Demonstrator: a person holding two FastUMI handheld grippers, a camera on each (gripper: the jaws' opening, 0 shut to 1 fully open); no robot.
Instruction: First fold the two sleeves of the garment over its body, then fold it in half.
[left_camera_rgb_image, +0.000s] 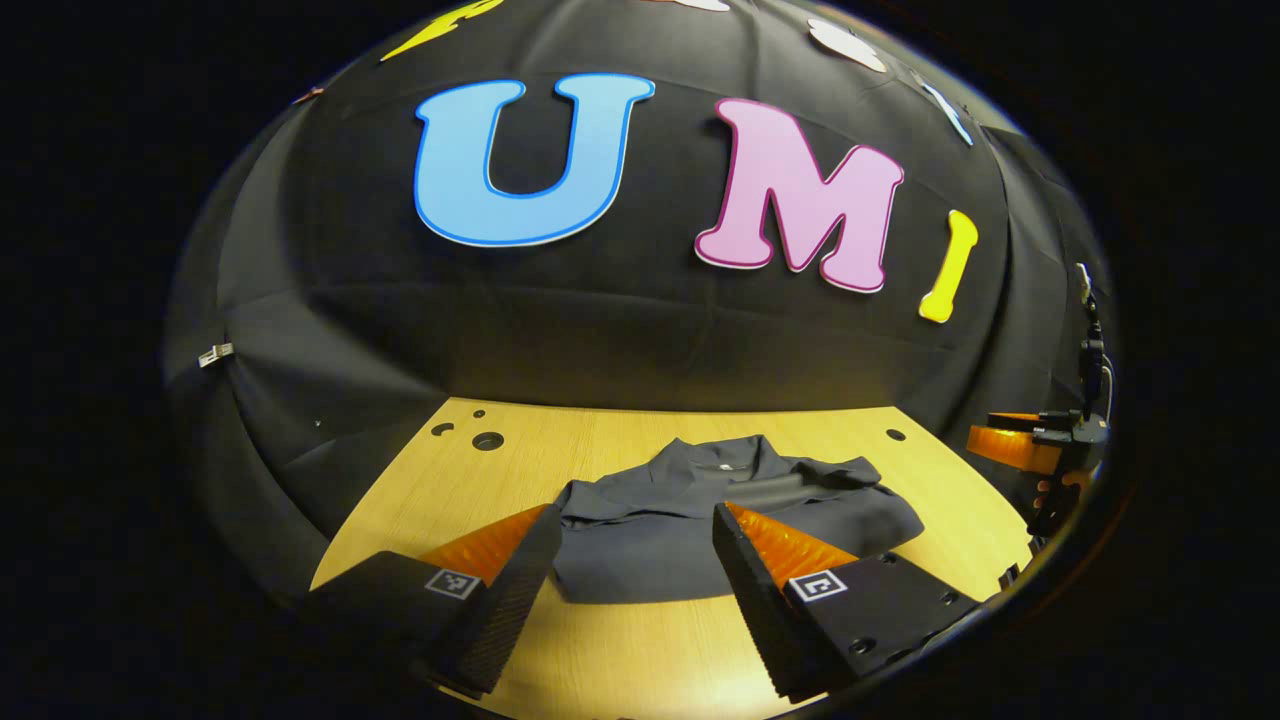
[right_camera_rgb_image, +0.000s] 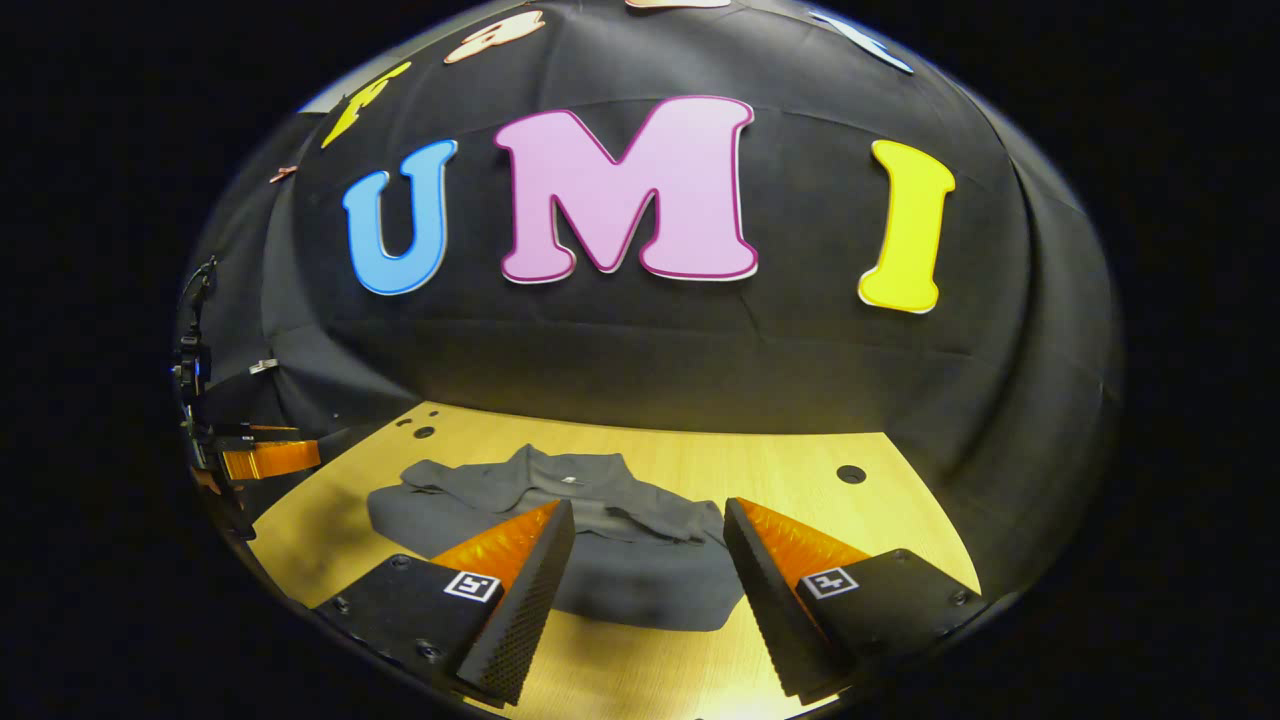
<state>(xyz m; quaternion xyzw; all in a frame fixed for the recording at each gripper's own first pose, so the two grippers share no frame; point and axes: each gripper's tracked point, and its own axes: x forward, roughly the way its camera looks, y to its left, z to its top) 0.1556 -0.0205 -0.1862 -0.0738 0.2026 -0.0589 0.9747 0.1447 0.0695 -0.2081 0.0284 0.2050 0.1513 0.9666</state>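
Folded garment (left_camera_rgb_image: 700, 520) on table (left_camera_rgb_image: 620, 440), left tongs (left_camera_rgb_image: 635, 520) and right tongs (right_camera_rgb_image: 650, 515) spread

garment (left_camera_rgb_image: 640, 545) | near hem hidden behind left gripper (left_camera_rgb_image: 635, 520) fingers

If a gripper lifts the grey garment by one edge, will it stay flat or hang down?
The grey garment would probably droop: its collar area lies in soft wrinkles. It looks thin, so likely light. On the smooth wooden table it may slide when pushed.
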